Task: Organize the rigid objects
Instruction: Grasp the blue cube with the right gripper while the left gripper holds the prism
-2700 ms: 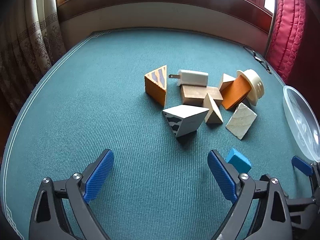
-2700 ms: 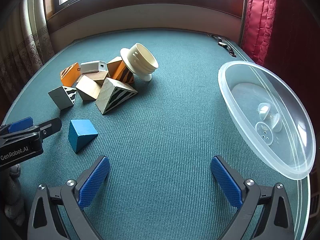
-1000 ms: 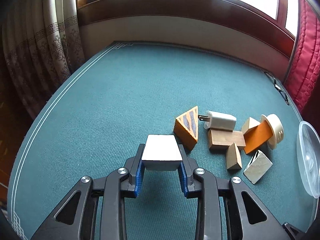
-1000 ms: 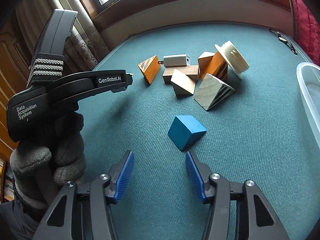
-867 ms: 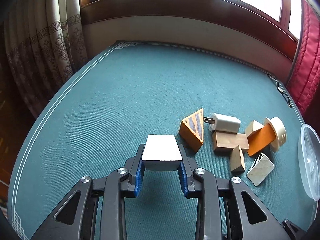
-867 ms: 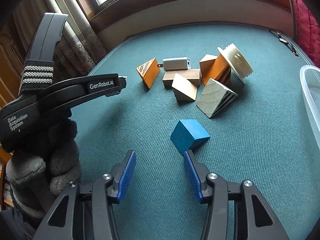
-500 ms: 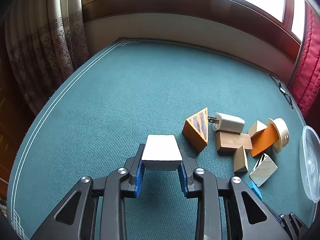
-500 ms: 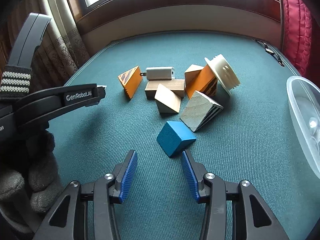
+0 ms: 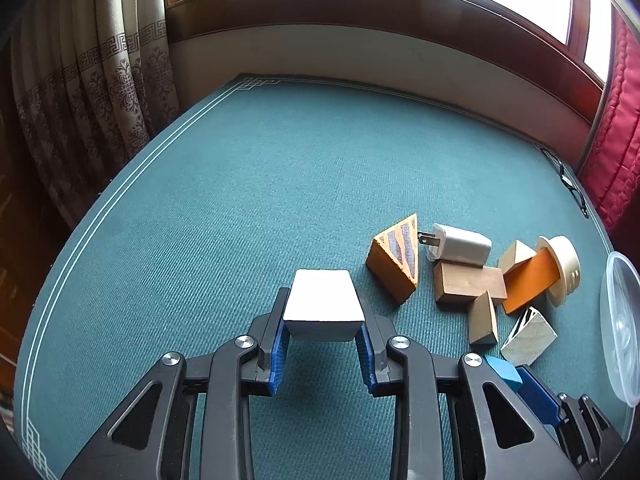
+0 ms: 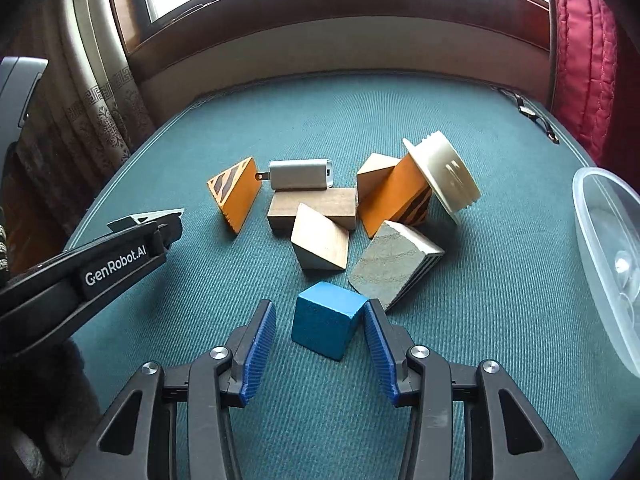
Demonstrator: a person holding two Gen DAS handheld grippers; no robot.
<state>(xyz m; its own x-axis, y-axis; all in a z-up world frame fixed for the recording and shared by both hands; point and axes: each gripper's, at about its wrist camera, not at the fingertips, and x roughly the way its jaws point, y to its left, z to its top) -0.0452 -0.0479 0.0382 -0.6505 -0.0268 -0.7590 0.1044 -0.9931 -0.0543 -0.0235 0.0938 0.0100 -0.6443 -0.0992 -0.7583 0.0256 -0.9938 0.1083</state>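
The left gripper [image 9: 323, 338] is clamped on a white wedge-shaped wooden block [image 9: 323, 304]; both blue pads press the block's side faces, and the block projects forward toward 12 o'clock, above the teal carpeted table surface [image 9: 248, 184].

The right gripper [image 10: 318, 350] is spread, with a blue painted wooden cube [image 10: 328, 319] lying on the table between its pads. The cube's right edge is at, or just beside, the right pad [image 10: 378, 346]; a visible gap separates it from the left pad [image 10: 258, 350].

From the blue cube, the remaining pile lies toward 12 o'clock: a plain wooden wedge [image 10: 320, 243], a pale striped wooden wedge [image 10: 396, 270] at 1 o'clock, a brown rectangular wooden block [image 10: 316, 206], a white plug-in charger [image 10: 300, 175] resting on it, an orange striped triangular block [image 10: 236, 194] at 11 o'clock, and a cream ribbed plastic cap [image 10: 444, 176] leaning on a second orange block [image 10: 394, 196].

A clear plastic bowl [image 10: 600, 248] sits at 3 o'clock.

Legible writing: "GenRobot.AI" on the left gripper's body, seen in the right wrist view.
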